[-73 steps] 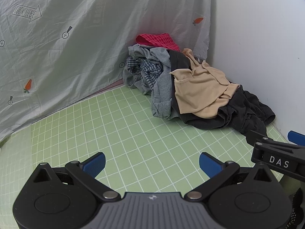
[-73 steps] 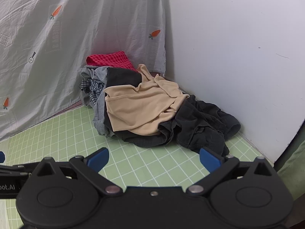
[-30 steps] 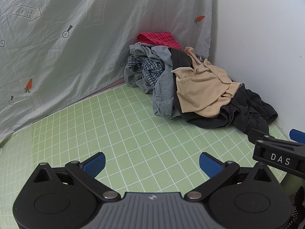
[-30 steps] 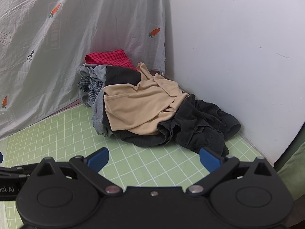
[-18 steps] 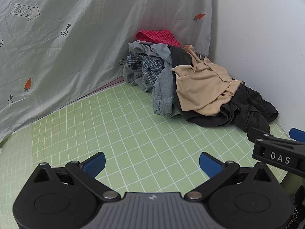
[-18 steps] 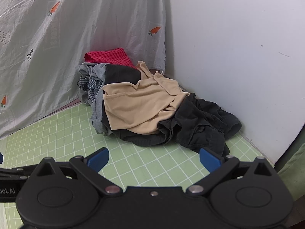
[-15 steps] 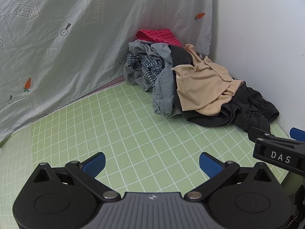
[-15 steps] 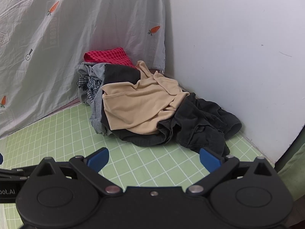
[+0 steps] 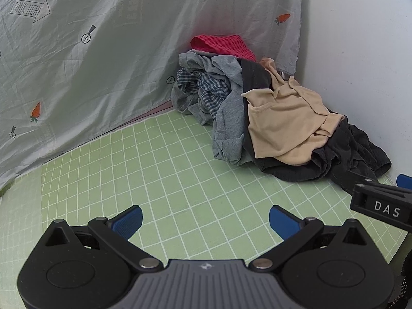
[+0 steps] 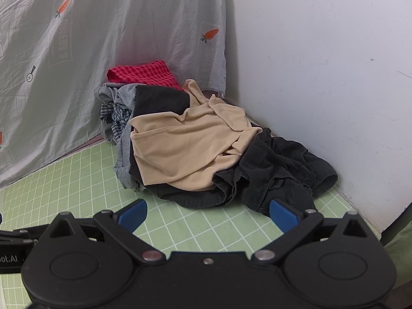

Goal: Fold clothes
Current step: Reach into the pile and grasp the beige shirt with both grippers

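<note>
Left hand-held gripper [image 9: 205, 220], lower frame: spread, empty, above green gridded surface [image 9: 159, 170]; crumpled clothes pile [image 9: 260, 113] upper right.

Right hand-held gripper [image 10: 208, 213]: spread, empty; beige garment [image 10: 185, 149] at centre, touching black garment [image 10: 278, 175].

Soft, crumpled cloth clothes pile [image 10: 195, 149]

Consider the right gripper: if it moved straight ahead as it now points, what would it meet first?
Probably the crumpled black garment at the pile's near edge, just beyond the open right gripper; depth is uncertain, and the beige top lies just behind it.
</note>
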The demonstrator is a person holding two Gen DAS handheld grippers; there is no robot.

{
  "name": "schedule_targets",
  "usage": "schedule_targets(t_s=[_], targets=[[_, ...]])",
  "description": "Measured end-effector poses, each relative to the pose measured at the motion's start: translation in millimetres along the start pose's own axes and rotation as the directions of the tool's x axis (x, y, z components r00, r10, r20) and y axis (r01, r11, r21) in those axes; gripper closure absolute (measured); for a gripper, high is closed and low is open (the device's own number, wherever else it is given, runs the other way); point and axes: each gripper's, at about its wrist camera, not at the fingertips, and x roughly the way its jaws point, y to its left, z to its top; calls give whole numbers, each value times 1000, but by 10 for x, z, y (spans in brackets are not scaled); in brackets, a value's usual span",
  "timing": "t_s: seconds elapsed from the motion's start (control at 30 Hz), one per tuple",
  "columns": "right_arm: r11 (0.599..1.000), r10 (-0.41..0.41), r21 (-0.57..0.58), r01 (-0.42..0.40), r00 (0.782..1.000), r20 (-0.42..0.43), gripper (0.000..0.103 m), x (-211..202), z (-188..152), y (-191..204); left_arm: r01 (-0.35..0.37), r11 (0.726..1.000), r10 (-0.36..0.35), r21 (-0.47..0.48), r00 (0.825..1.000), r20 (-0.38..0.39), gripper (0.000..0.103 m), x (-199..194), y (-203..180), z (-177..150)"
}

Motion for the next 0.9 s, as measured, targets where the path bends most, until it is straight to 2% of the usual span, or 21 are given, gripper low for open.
schedule_targets(t_s=[0.17, 0.3, 0.4, 0.53, 0.67, 0.73, 0.8, 0.87, 0.9], targets=[[999, -16, 46, 17, 1000, -25, 0, 371, 175, -121, -27, 1000, 27, -14, 1000, -15, 0, 292, -36, 238], [998, -52, 37, 52, 998, -19, 0, 772, 371, -218, -44, 999, 43, -22, 999, -33, 0, 615, -59, 524], [994, -112, -16, 112, 994, 7, 4, 1128, 534, -276, -52, 998, 50, -33, 997, -52, 1, 903, -86, 776], [977, -172, -125, 173, 985, 19, 14, 1703, 750, -370, -32, 999, 31, -11, 997, -66, 3, 1267, -194, 1091], [975, -161, -155, 161, 987, 8, 22, 2212, 965, -476, 39, 999, -39, -1, 993, -111, 13, 1612, -344, 1284], [980, -131, -151, 130, 991, 1, 25, 2416, 1046, -507, 88, 996, -87, 0, 988, -125, 23, 1730, -412, 1335], [983, -104, -153, 101, 995, -10, 31, 2620, 1087, -507, 137, 991, -135, 0, 981, -139, 30, 1848, -480, 1385], [983, -97, -157, 91, 995, -34, 43, 2826, 1088, -479, 158, 987, -154, 20, 978, -144, 46, 1930, -552, 1433], [983, -106, -157, 100, 994, -34, 44, 2894, 1078, -468, 169, 985, -164, 22, 976, -146, 51, 1969, -578, 1452]])
